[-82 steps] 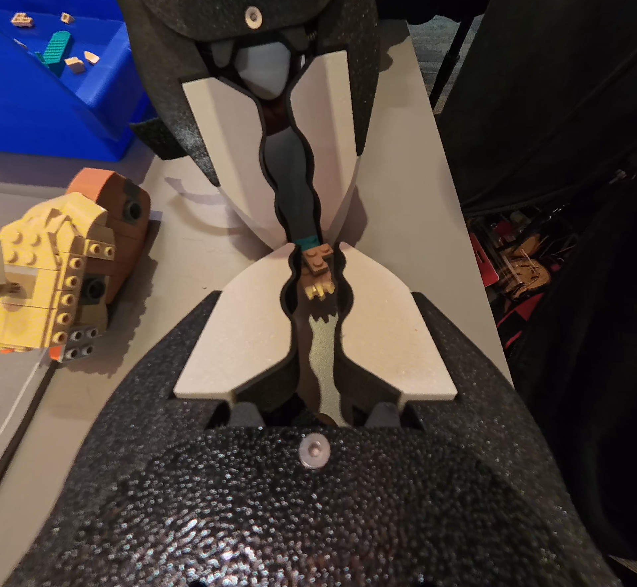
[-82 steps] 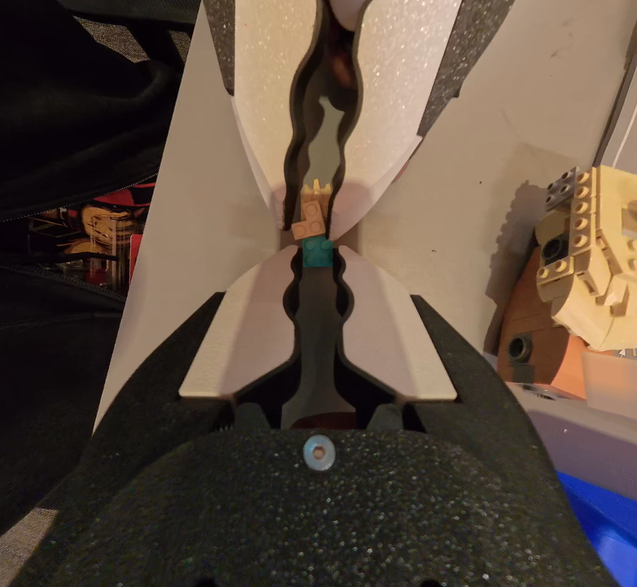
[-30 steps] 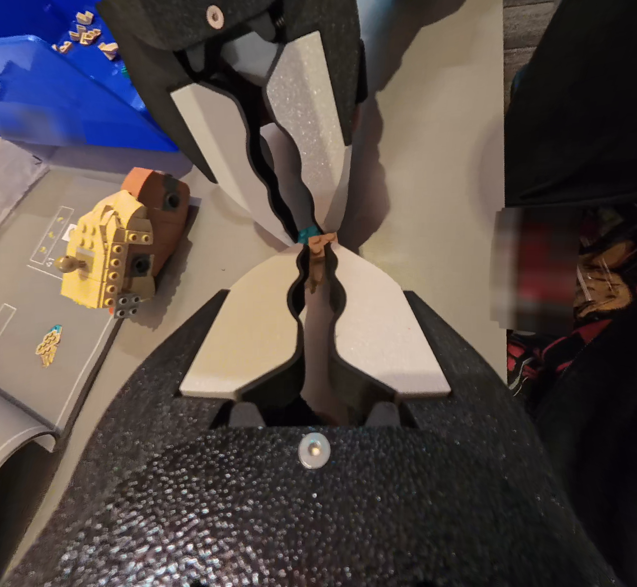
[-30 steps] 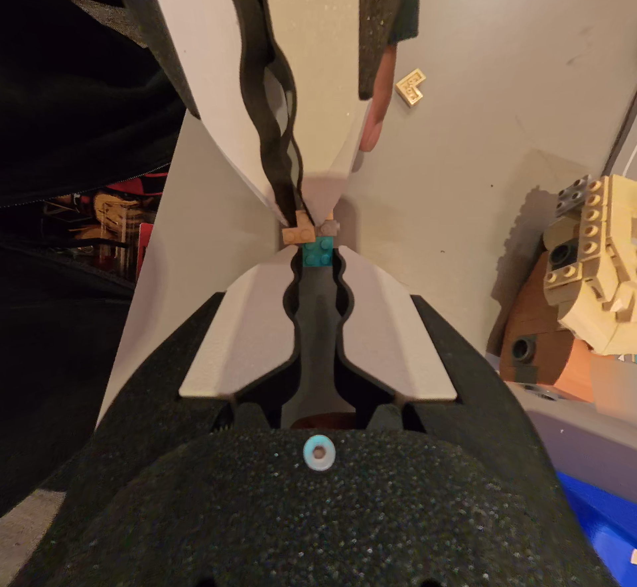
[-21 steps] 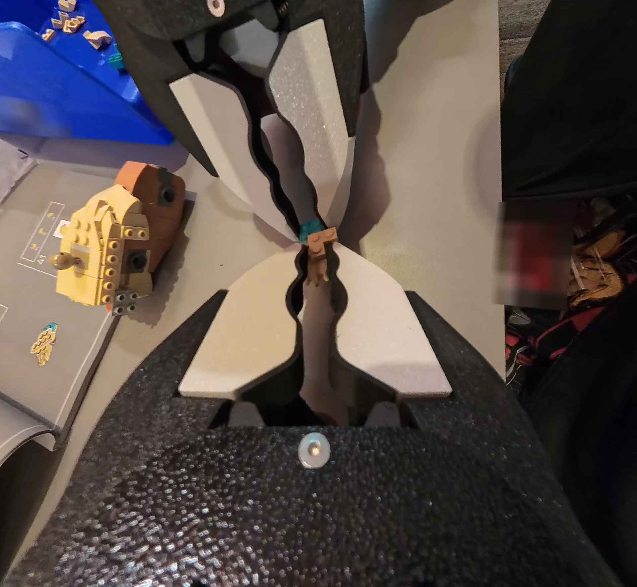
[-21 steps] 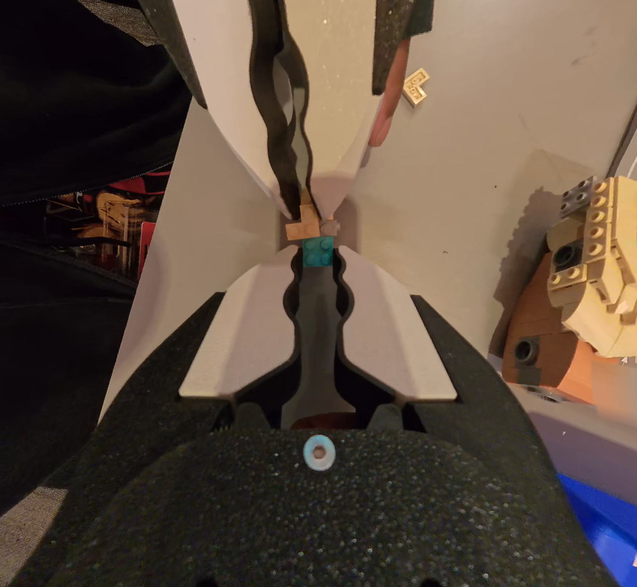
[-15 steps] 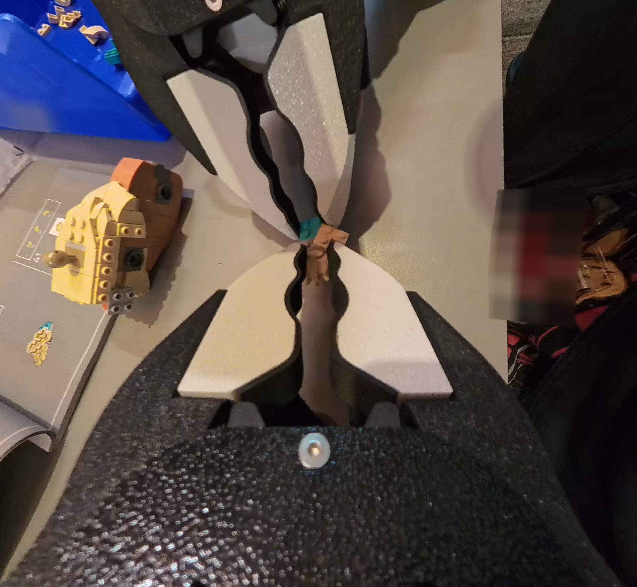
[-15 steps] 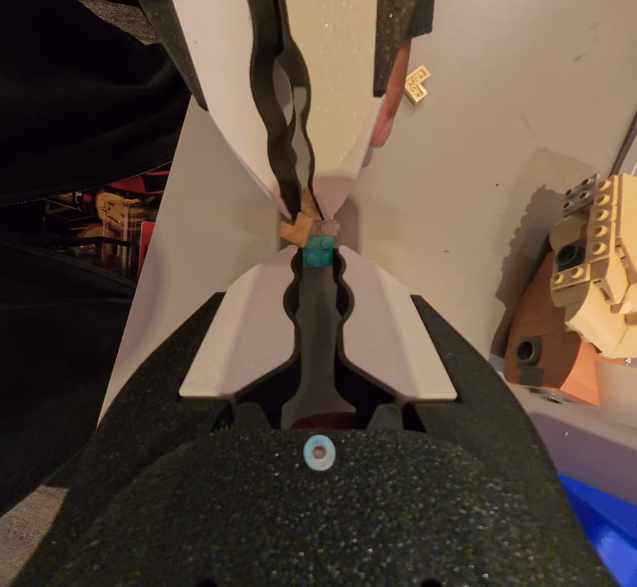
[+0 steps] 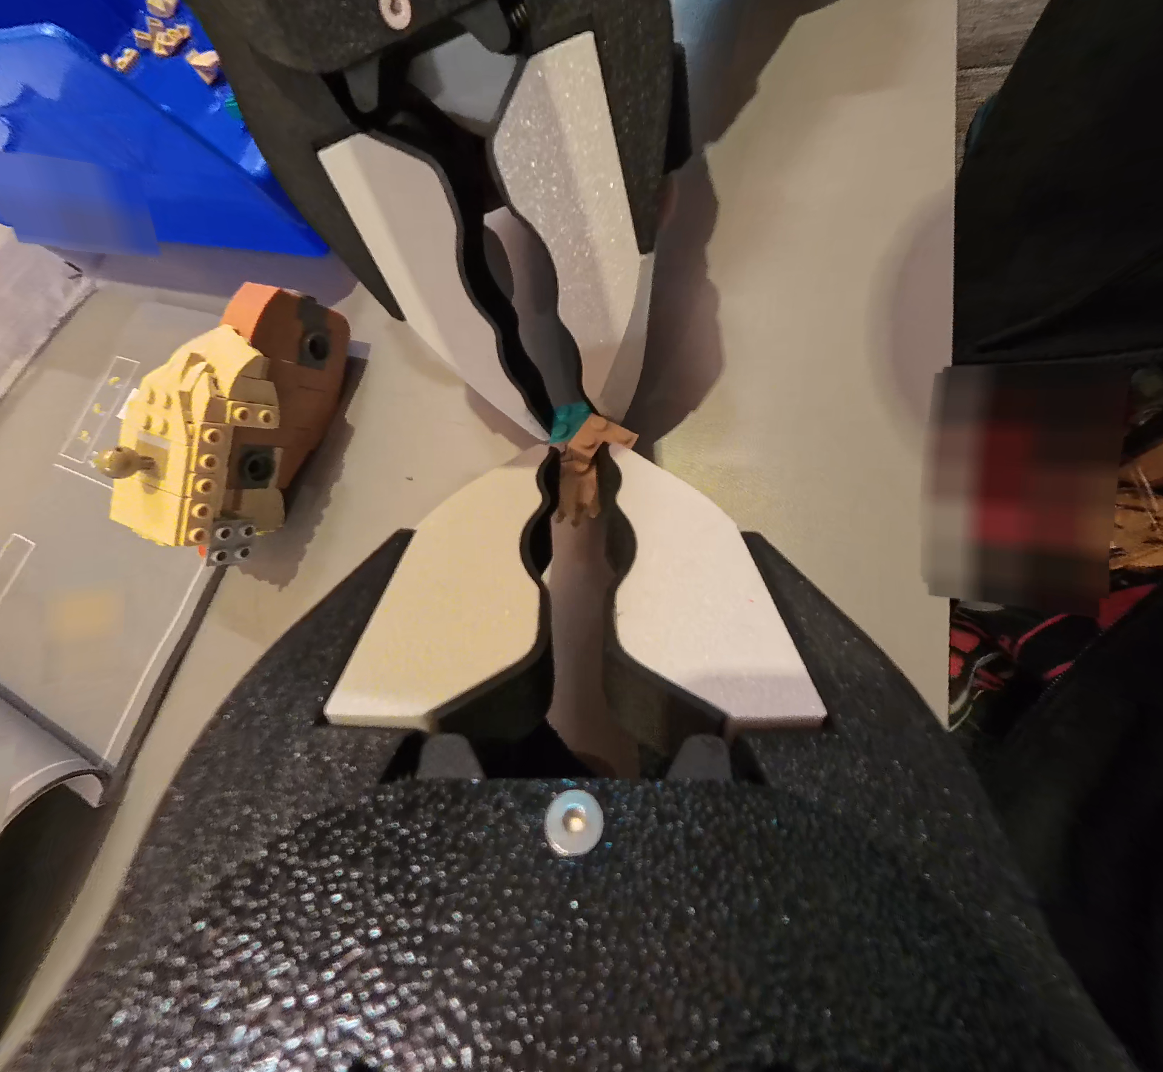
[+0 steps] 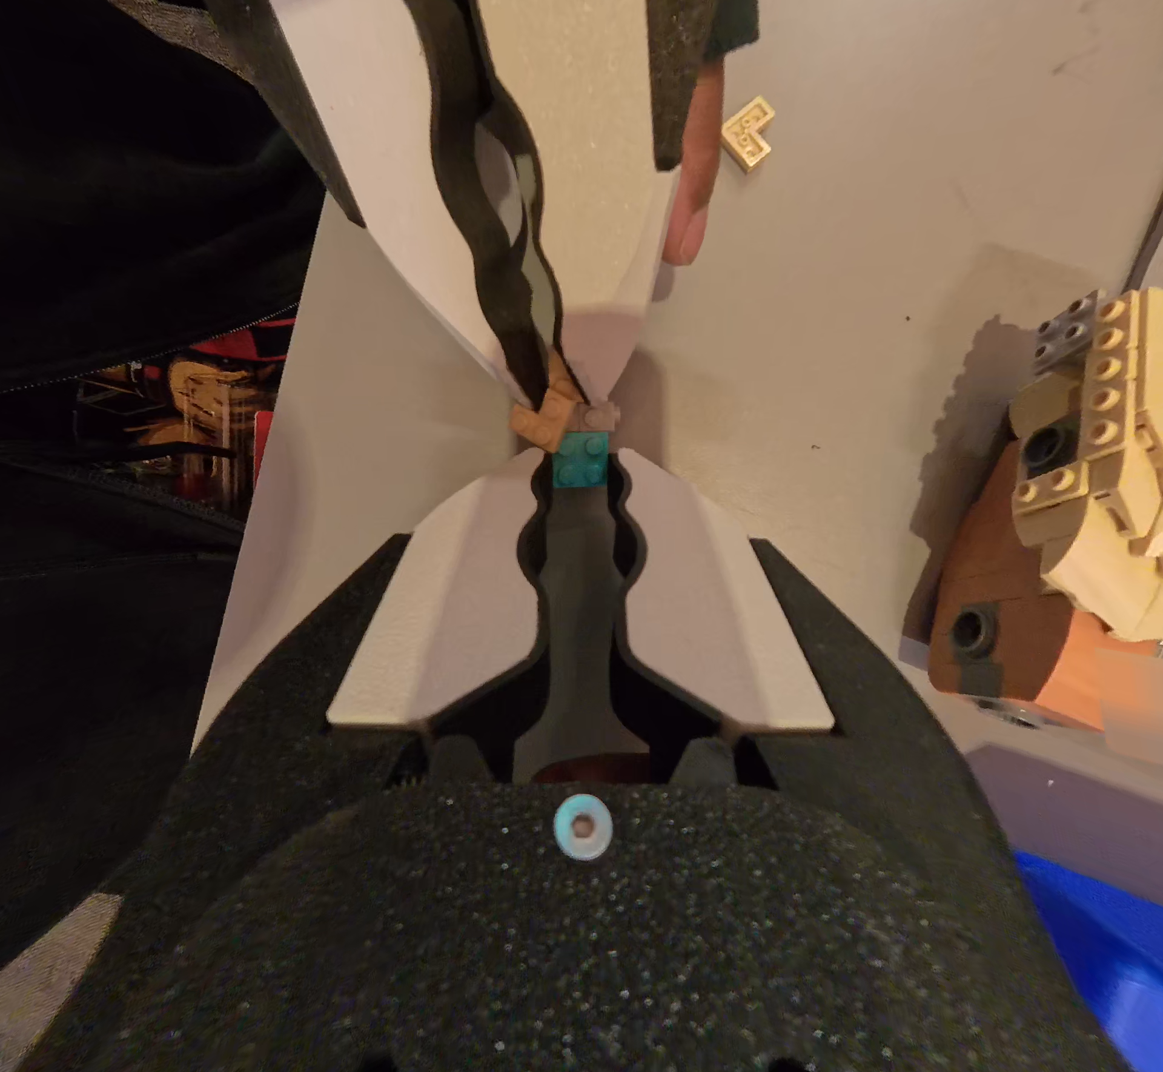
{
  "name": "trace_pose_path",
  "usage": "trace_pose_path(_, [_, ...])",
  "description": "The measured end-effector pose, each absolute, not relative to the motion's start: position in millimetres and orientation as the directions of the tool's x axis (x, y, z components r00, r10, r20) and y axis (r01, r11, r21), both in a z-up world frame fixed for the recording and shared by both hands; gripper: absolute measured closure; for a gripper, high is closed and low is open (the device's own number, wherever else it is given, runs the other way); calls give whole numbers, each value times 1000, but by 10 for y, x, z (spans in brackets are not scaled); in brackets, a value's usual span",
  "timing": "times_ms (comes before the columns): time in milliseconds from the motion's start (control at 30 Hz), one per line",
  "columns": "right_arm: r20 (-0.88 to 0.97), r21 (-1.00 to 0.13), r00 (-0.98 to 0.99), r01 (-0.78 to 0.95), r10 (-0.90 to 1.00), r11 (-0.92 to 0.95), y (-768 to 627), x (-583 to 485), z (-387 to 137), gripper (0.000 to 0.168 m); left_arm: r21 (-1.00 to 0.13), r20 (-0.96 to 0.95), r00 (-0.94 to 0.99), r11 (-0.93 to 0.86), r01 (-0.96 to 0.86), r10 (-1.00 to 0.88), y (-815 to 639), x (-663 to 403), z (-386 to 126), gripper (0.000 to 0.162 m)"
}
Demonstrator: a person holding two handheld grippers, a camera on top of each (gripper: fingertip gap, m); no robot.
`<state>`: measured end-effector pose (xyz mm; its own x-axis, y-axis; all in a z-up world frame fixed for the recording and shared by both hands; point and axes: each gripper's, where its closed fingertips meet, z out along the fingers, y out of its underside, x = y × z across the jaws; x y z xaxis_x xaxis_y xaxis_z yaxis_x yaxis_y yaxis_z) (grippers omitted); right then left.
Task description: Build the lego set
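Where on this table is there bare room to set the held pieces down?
Bare tabletop lies beyond the tan L-shaped plate, and between the meeting grippers and the tan-and-brown brick model. Crowded: the model sits on the open grey instruction booklet, with the blue parts bin behind.

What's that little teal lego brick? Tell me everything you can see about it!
The teal lego brick is a tiny square plate of shiny plastic with four round studs on top. It is pinched at the fingertips of the right hand-held gripper, held up above the pale table, not resting on it. Its far edge meets a small tan and grey piece that the left hand-held gripper holds. In the left wrist view it looks tilted and partly hidden.
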<state>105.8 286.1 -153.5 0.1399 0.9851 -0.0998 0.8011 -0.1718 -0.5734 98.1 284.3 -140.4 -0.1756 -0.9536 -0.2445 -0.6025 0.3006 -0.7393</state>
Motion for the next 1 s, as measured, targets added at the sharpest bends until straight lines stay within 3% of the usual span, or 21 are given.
trace_pose_path(433, [-107,-564,129,809,986,-167,2839,1065,-1566,152,-667,-319,-311,445,-597,-895,2801,983,-1448,154])
trace_pose_path(700, [-80,-565,151,807,985,-169,2902,1080,-1565,152,-727,-214,-182,281,-626,-960,2885,965,-1434,154])
trace_pose_path(1000, [-42,-558,179,812,983,-172,2960,1093,-1560,152,-694,-182,-96,197,-692,-979,2949,941,-1471,154])
